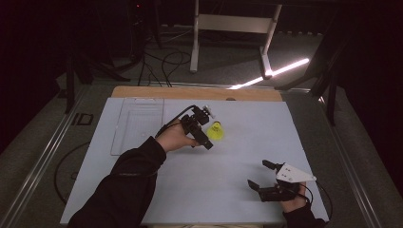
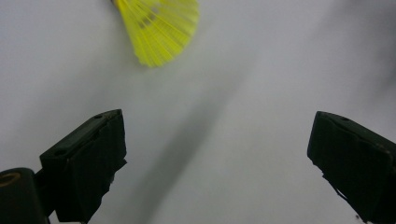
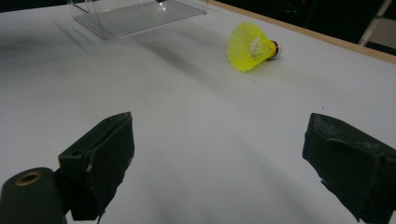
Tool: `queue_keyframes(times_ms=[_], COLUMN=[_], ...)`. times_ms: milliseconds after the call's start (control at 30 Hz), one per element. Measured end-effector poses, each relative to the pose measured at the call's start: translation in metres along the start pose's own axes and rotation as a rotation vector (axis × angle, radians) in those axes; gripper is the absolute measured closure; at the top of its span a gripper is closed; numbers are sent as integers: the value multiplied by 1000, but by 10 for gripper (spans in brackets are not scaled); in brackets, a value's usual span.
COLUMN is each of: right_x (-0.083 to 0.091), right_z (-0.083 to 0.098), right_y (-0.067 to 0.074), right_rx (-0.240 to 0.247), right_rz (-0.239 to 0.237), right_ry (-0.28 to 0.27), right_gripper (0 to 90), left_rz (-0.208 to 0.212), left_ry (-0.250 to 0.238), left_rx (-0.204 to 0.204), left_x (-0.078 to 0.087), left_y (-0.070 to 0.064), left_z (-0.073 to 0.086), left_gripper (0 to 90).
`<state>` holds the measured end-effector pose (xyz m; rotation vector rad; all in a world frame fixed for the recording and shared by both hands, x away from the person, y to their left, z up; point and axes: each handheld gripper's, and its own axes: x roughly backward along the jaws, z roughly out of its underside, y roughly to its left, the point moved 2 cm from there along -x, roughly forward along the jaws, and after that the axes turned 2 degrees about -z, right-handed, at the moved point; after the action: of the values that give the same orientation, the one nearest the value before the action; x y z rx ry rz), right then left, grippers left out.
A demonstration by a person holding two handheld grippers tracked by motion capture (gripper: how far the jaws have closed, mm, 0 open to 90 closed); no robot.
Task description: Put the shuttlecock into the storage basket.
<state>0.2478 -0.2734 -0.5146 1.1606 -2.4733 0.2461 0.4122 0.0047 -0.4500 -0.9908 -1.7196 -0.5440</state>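
Clear tray [image 1: 138, 124]: it lies flat on the surface [image 1: 190, 185] at about 10 o'clock, well apart from both of your grippers. It looks empty, though its transparency makes that hard to confirm.

Left gripper [image 1: 205, 124]: you hold it near the centre of the surface, toward 12 o'clock, just beside the yellow shuttlecock [image 1: 215, 130]. Its jaws stand wide apart with nothing between them. In the left gripper view the shuttlecock's skirt [image 2: 159, 30] sits ahead of the jaws and off toward the left one, not yet bracketed. The high view cannot settle whether a jaw touches it; the left gripper view suggests a gap.

Shuttlecock: it lies on its side on the bare surface, right of the tray. In the right gripper view the shuttlecock [image 3: 252, 46] shows its open skirt toward the camera and its cork end pointing away.

Right gripper [image 1: 261, 175]: you hold it low at about 5 o'clock, well apart from the shuttlecock, jaws apart and empty.

Assessment: the step in hand appears to be the approach for a pick-up with the left gripper. The tray is a likely destination, but that is inference. The next move calls for you to shift the left gripper until the skirt or cork lies centred between the jaws, then lower and close gently; the mesh skirt would likely deform or roll away under an off-centre squeeze.
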Motion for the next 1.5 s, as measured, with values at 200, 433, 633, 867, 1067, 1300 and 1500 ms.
queue_keyframes(times_ms=[200, 433, 633, 867, 1067, 1300, 1500], right_x=[0, 0, 0, -1, -1, -1, -1], right_z=[0, 0, 0, 0, 0, 0, 1], right_y=[1, 1, 1, 1, 1, 1, 1], right_rx=[1, -2, 0, 0, -1, -1, -7], right_rz=[0, -6, -7, -8, -10, -9, -14], right_ry=[-1, -1, -1, 1, 0, 2, 7], right_gripper=[92, 92, 93, 93, 93, 93, 93], left_rz=[-18, -84, -89, -71, -86, -76, -49], left_ry=[-48, -132, -149, -163, -154, -110, -104], left_rx=[41, 131, 152, 160, 169, 184, 210], left_x=[-8, -19, -29, -41, -55, -72, -78], left_y=[9, 22, 29, 34, 38, 40, 43], left_z=[-8, -13, -15, -16, -17, -19, -23], left_gripper=[56, 109, 193, 285, 362, 466, 535])
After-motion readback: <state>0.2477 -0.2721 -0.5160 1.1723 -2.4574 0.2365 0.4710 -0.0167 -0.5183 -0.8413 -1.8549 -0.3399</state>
